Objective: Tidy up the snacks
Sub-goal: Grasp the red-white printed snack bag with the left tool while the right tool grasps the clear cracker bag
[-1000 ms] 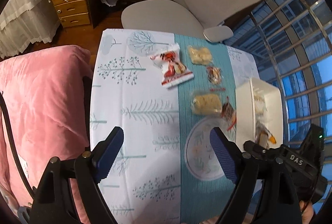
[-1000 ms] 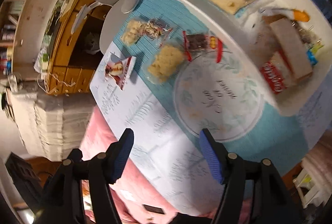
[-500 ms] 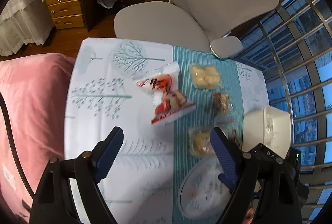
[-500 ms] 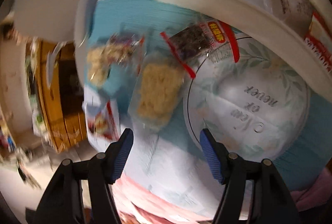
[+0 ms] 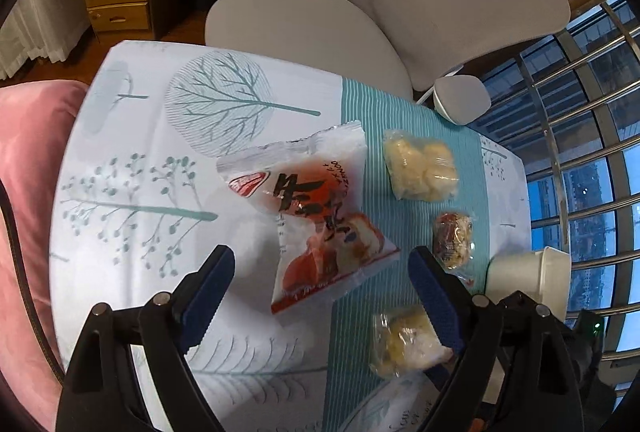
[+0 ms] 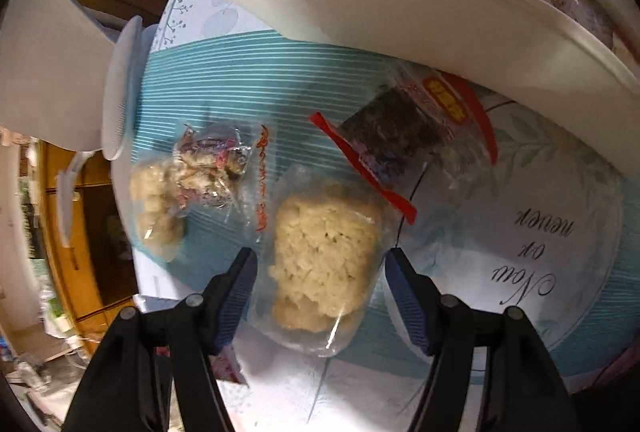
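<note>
We held the left gripper (image 5: pixel 320 268) above the tablecloth (image 5: pixel 168 168) with its jaws opening and nothing pinched; the red-and-white bread packet (image 5: pixel 316 216) lay flat on the cloth, its lower part between the two blue pads (image 5: pixel 208 288) but touching neither. Beyond it, on the teal striped runner (image 5: pixel 356 112), sat a clear bag of pale yellow pieces (image 5: pixel 420 168), then a small clear bag of brown nutty snack (image 5: pixel 454 238), and nearer to us a clear-wrapped crumbly yellow cake (image 5: pixel 404 340), partly behind the right-hand finger. The white bin (image 5: pixel 528 276) stood at the right edge of the table. We kept the right gripper (image 6: pixel 322 284) spread as well, gripping nothing, with that crumbly yellow cake (image 6: pixel 324 260) lying between its pads, clear of both. Just past it lay a dark snack in a red-trimmed wrapper (image 6: pixel 396 140), close under the rim of the white bin (image 6: pixel 400 0), which already held several packets. A grey office chair (image 5: pixel 420 4) stood behind the table.
</note>
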A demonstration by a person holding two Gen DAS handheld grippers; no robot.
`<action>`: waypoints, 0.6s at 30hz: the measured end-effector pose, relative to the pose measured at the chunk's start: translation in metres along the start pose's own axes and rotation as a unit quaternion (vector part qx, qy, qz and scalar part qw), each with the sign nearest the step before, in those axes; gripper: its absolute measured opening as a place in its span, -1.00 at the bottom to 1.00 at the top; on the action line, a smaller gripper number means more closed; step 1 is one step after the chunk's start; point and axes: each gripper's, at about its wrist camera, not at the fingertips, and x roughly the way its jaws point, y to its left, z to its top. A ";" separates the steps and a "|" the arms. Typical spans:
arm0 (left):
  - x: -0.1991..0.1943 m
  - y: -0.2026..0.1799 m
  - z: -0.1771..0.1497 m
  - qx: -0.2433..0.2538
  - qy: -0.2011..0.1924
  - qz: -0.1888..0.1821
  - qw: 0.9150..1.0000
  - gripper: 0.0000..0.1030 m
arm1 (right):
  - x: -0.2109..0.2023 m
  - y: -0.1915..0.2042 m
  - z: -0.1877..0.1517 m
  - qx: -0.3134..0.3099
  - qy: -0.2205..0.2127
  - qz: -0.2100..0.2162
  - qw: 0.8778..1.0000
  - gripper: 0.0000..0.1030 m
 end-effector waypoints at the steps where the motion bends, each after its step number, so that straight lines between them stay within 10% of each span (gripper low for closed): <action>1: 0.003 0.001 0.001 -0.003 -0.002 0.002 1.000 0.70 | 0.001 0.003 0.000 -0.001 -0.004 -0.006 1.000 0.30; 18: 0.039 -0.011 0.005 -0.003 0.009 -0.016 1.000 0.42 | 0.027 0.027 0.001 -0.030 0.032 -0.049 0.998 0.27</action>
